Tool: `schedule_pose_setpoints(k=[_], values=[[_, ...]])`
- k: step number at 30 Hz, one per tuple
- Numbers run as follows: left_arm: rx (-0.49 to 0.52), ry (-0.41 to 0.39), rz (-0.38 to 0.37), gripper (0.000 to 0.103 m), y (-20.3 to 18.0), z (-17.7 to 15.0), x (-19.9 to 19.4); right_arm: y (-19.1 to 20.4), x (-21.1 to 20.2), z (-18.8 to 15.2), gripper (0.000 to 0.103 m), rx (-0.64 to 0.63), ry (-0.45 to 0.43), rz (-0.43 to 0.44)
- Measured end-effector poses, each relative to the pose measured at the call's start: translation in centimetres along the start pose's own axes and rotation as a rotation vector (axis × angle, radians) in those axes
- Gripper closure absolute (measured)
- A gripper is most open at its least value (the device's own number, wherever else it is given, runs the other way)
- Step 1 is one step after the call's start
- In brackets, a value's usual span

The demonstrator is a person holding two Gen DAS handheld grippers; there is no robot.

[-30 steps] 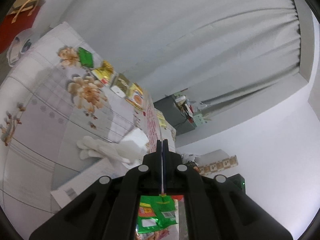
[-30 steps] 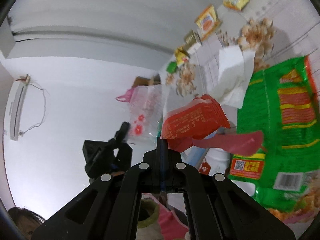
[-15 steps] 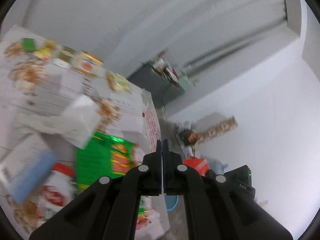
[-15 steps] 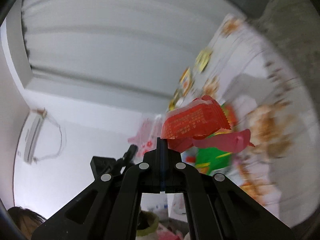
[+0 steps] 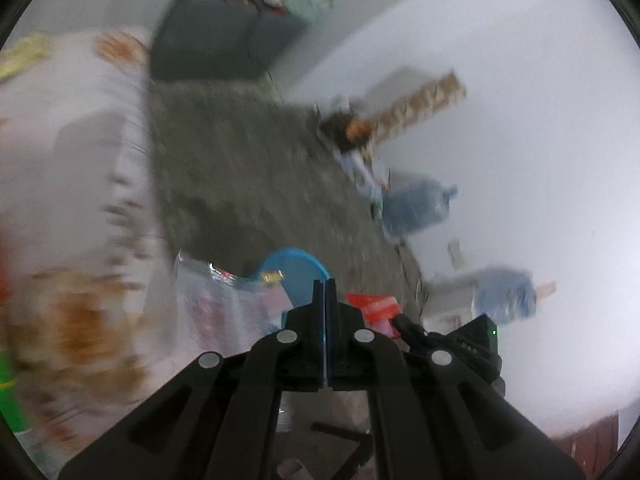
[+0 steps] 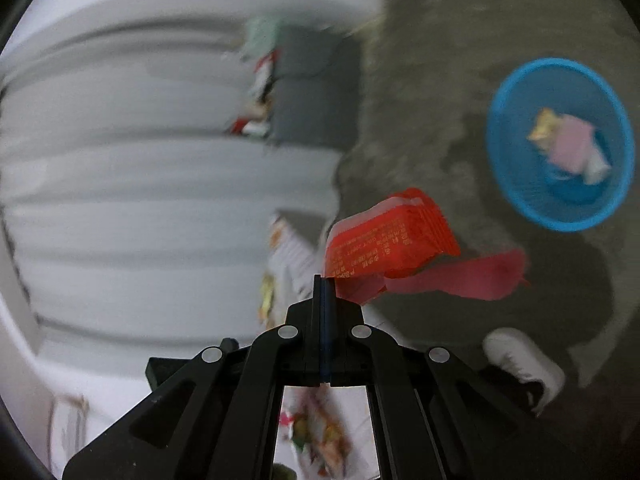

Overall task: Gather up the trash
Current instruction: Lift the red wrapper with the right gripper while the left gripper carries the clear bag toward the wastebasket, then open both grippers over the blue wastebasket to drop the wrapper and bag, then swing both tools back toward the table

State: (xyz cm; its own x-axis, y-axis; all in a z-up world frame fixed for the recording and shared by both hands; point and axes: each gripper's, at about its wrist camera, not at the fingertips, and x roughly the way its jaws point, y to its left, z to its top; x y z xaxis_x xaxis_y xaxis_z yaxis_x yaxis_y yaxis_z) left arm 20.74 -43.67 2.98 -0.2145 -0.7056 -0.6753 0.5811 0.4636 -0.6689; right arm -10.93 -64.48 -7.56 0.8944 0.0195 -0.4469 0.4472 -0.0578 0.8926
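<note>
My right gripper (image 6: 325, 280) is shut on a red snack wrapper (image 6: 384, 240); a pink-red strip (image 6: 460, 276) trails from the wrapper. It hangs over the grey floor, left of and below a blue basket (image 6: 516, 196) that holds a yellow wrapper (image 6: 542, 128) and pink paper (image 6: 572, 148). In the blurred left wrist view, my left gripper (image 5: 325, 284) is shut with nothing seen between its fingers. Just past its tips are the blue basket (image 5: 308, 268), the red wrapper (image 5: 372, 306) and the right gripper's black body.
A table under a floral cloth (image 5: 72, 160) fills the left, with a clear flower-print bag (image 5: 224, 300) at its edge. A dark grey cabinet (image 5: 216, 40) and blue water jugs (image 5: 416, 204) stand by the wall. A person's white shoe (image 6: 520, 360) is on the floor near the basket.
Both views have swung off the tabletop toward the floor, and the blue basket has come into view. The red wrapper stays clamped in the right gripper. The left gripper stays shut.
</note>
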Motion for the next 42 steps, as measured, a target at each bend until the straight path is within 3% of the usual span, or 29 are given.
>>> schedule_pose_setpoints(k=[5, 9, 13, 16, 17, 18, 20, 23, 30, 36, 38, 39, 42], values=[[0.031, 0.130, 0.008, 0.103, -2.6, -1.1, 7.7, -3.8, -0.7, 2.1, 0.103, 0.091, -0.049, -0.013], [0.051, 0.144, 0.008, 0.103, -2.3, -1.4, 8.5, -5.0, 0.5, 3.0, 0.103, 0.112, -0.066, -0.020], [0.042, 0.108, 0.032, 0.103, -1.1, -1.0, 7.5, -6.2, 2.8, 5.1, 0.103, 0.124, -0.073, -0.071], [0.025, 0.098, 0.035, 0.102, -0.9, -1.0, 6.6, -7.2, 3.9, 6.8, 0.096, 0.107, -0.071, -0.166], [0.025, 0.094, 0.036, 0.102, -0.9, -1.0, 6.2, -7.5, 4.4, 7.2, 0.079, 0.102, -0.059, -0.183], [0.028, 0.088, 0.037, 0.100, -0.9, -1.1, 5.7, -8.0, 5.2, 7.7, 0.062, 0.101, -0.052, -0.224], [0.039, 0.074, 0.045, 0.092, -0.9, -1.6, 4.3, -9.0, 5.7, 8.2, 0.046, 0.097, -0.055, -0.290], [0.050, 0.044, 0.058, 0.073, -0.9, -2.2, 2.3, -11.0, 6.8, 8.5, 0.038, 0.145, -0.017, -0.360], [0.089, -0.094, 0.106, 0.050, 0.2, -4.0, -5.2, -13.5, 6.4, 6.8, 0.037, 0.222, 0.005, -0.347], [0.060, -0.210, 0.161, 0.035, 3.2, -7.2, -11.7, -13.1, 7.1, 7.8, 0.035, 0.223, -0.003, -0.178], [0.046, -0.250, 0.179, 0.032, 4.1, -8.4, -13.4, -13.6, 8.3, 8.5, 0.028, 0.235, 0.018, -0.116], [0.038, -0.272, 0.193, 0.030, 4.5, -9.0, -14.3, -14.3, 9.3, 8.9, 0.022, 0.232, 0.040, -0.140], [0.019, -0.335, 0.228, 0.024, 5.8, -11.2, -17.3, -17.9, 11.1, 8.7, 0.022, 0.318, 0.095, -0.348]])
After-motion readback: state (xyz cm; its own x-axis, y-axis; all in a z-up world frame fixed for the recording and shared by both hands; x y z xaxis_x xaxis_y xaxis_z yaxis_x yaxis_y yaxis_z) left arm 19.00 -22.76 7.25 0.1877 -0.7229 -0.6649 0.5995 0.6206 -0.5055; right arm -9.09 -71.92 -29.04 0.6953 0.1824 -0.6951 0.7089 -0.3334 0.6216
